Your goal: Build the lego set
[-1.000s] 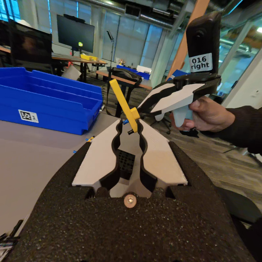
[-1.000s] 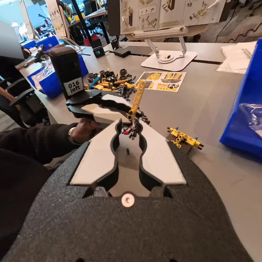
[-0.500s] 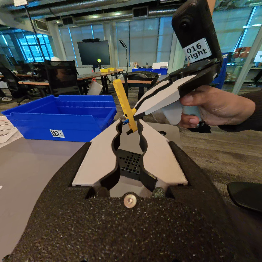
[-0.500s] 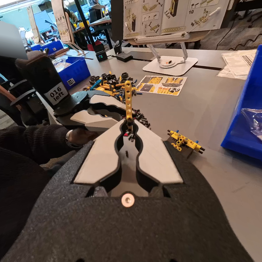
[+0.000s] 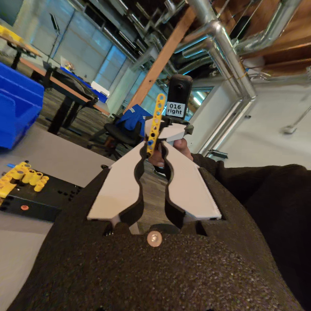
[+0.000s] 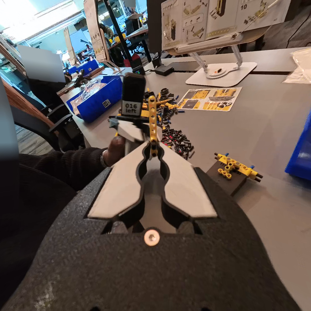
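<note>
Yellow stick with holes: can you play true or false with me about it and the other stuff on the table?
1. The yellow beam sticks up from the jaws of the right gripper. True.
2. The yellow beam lies flat on the table. False: it is held up in the air.
3. A blue pin sits in a hole near the beam's lower end. True.
4. The pile of loose pieces is inside a bin. False: it lies on the grey table.
5. A small yellow assembly sits on a black block. True.

yellow holed beam point(image 5: 155, 124) – blue pin point(image 5: 149, 142), blue bin point(image 6: 96, 99)
</note>
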Demonstrator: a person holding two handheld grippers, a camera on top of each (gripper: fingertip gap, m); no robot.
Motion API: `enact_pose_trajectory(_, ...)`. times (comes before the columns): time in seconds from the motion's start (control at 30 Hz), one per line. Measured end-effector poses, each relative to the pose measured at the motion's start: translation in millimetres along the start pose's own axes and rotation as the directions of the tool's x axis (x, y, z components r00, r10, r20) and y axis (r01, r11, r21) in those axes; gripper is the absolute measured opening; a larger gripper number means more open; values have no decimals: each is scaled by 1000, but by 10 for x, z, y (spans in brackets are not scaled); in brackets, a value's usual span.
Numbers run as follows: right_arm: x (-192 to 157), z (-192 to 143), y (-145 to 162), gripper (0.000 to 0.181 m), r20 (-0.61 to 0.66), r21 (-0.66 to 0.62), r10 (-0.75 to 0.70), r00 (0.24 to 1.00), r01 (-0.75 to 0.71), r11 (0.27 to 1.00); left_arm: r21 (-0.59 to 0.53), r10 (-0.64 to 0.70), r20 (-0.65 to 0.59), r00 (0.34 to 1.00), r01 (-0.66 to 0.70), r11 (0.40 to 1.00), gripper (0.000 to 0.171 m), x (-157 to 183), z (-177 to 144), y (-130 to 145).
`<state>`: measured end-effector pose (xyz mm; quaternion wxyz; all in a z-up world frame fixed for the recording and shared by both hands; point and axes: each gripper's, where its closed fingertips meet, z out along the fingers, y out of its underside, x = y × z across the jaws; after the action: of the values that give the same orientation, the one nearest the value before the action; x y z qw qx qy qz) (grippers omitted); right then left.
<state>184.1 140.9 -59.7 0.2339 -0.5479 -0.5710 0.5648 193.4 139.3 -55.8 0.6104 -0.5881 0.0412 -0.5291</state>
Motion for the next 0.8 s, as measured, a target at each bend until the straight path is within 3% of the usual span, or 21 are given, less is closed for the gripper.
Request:
enact_pose_trajectory(0.13, -50, 10, -10, 7, 28, 9, -2, 1000, 2, 1000, -6, -93, -61, 994, 92, 996, 8, 8, -16, 5)
enact_pose_trajectory(0.33, -108, -4, 1, 11, 75, 9, -31, 997, 31, 999, -15, -112, -110, 988, 111, 994, 6, 61, -26, 14)
enact_pose_trajectory(0.4, -124, -20, -36, 38, 56, 28, -164, 985, 163, 986, -6, -142, -125, 982, 142, 990, 6, 53, -40, 0)
enact_pose_trajectory(0.47, -100, -68, -72, 44, -12, 14, -400, 916, 401, 916, 5, -178, -154, 972, 181, 983, 6, 58, -60, -27)
enact_pose_trajectory(0.5, -74, -97, -78, 44, -53, -18, -538, 841, 538, 843, 8, -194, -160, 968, 197, 980, 6, 52, -66, -32)
enact_pose_trajectory(0.57, -7, -144, -58, 43, -111, -116, -780, 616, 771, 626, -6, -225, -181, 957, 228, 974, 6, 61, -63, -18)
enact_pose_trajectory(0.63, 0, -162, -34, 28, -113, -163, -888, 446, 873, 460, -39, -260, -197, 945, 257, 965, 6, 71, -39, 32)
enact_pose_trajectory(0.67, -36, -162, -37, 25, -104, -149, -900, 423, 888, 435, -54, -272, -200, 941, 266, 962, 6, 75, -26, 59)
enact_pose_trajectory(0.8, -105, -130, 20, 25, -1, -139, -878, 478, 870, 474, -82, -271, -193, 943, 260, 962, 6, 75, -5, 114)
